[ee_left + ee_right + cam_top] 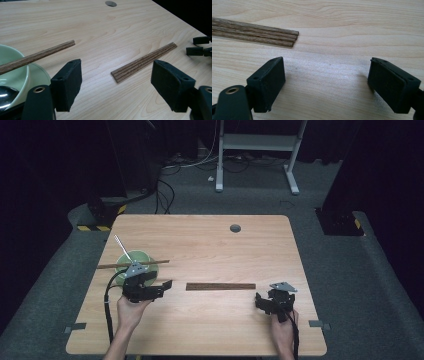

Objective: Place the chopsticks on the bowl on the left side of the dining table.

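Note:
A pale green bowl (149,256) sits at the table's left with a metal spoon (121,247) in it. A single brown chopstick (156,262) lies across its rim. A flat bundle of chopsticks (220,286) lies mid-table. My left gripper (161,288) is open just in front of the bowl, pointing right toward the bundle. In the left gripper view the bowl (15,67), spoon (6,95), single chopstick (45,53) and bundle (145,61) lie beyond the open left gripper (119,86). My right gripper (261,301) is open, right of the bundle (254,33); the right gripper (325,75) holds nothing.
The light wooden table (210,245) has a round cable hole (235,228) near its far edge, also seen as the hole (111,3). The other hand's gripper (200,46) shows at the right edge of the left gripper view. A desk frame and cables stand on the floor behind.

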A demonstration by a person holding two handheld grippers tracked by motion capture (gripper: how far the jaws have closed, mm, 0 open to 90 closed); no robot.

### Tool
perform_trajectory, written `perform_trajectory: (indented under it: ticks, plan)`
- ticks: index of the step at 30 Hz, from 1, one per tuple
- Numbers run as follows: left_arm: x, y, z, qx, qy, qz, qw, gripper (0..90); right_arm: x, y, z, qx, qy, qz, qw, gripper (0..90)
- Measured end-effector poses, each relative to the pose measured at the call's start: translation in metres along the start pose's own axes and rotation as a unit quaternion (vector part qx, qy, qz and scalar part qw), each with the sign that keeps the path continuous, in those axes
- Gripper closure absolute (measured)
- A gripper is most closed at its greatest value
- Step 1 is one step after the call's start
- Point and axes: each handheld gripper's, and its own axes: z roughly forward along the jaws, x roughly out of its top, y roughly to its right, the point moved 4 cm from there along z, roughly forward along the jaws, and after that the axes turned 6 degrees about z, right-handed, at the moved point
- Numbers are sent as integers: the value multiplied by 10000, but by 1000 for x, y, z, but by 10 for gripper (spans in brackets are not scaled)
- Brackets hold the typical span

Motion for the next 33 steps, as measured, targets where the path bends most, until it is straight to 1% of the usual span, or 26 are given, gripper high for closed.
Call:
perform_trajectory:
  ticks: [10, 33]
  plan:
    - [-5, 2, 6, -26, -40, -42, 10000, 250, 0, 0, 0, 0, 1, 1, 10000, 139]
    - [-16, 2, 21, 59, -211, -74, 9997, 251, 0, 0, 0, 1, -1, -4, 10000, 139]
